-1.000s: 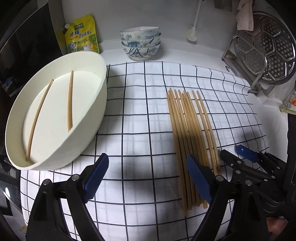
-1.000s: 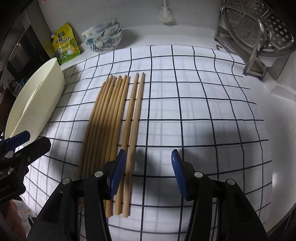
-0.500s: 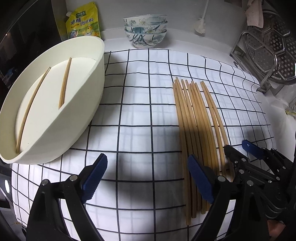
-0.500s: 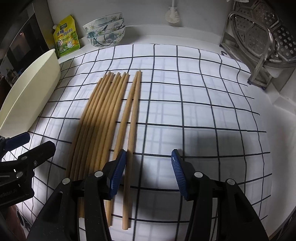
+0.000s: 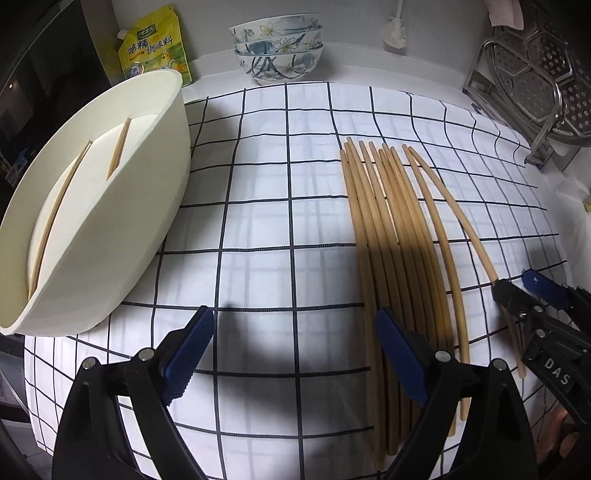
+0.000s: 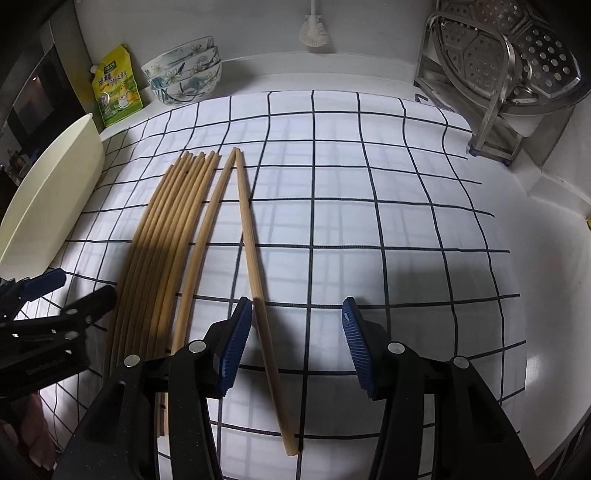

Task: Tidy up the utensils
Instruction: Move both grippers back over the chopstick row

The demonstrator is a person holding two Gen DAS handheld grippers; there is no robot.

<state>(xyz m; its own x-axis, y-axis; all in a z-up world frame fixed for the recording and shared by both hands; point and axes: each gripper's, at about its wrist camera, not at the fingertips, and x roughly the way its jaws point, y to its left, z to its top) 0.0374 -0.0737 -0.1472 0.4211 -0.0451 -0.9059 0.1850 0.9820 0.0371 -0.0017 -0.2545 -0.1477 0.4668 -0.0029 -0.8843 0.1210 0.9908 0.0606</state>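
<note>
Several wooden chopsticks (image 5: 391, 243) lie side by side on a black-and-white checked cloth (image 5: 280, 206); they also show in the right wrist view (image 6: 162, 236). The rightmost chopstick (image 6: 258, 280) lies skewed, its near end between the open jaws of my right gripper (image 6: 297, 339), close to the left pad. My left gripper (image 5: 295, 350) is open and empty, low over the cloth, its right pad over the chopstick bundle. A cream oval tub (image 5: 122, 206) at the left holds two chopsticks (image 5: 119, 149).
Stacked patterned bowls (image 5: 277, 46) and a yellow pouch (image 5: 155, 48) stand at the back. A steel rack with a perforated steamer plate (image 6: 517, 66) stands at the back right. A white brush (image 6: 314, 33) hangs on the wall.
Both grippers have moved forward and lower toward the chopsticks. The rightmost chopstick has swung out of line, its near end now lying between my right gripper's jaws.
</note>
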